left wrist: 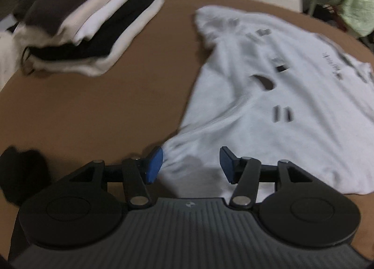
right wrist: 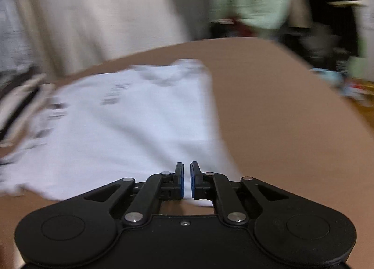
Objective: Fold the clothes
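Right gripper (right wrist: 187,180) is pinching the white shirt (right wrist: 131,124) hem while the left gripper (left wrist: 190,165) hangs spread, so one-sided pulling could drag it crooked across the table (left wrist: 93,110).

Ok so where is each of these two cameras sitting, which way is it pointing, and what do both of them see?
Left wrist: sits on the left gripper, looking forward and down over the brown table at the white T-shirt and a stack of folded clothes; its open blue-padded jaws show.
Right wrist: sits on the right gripper, looking down across the same shirt toward a blurred room; its jaws are shut on the shirt's near edge.
Shared: the white T-shirt, the brown table, the folded stack.
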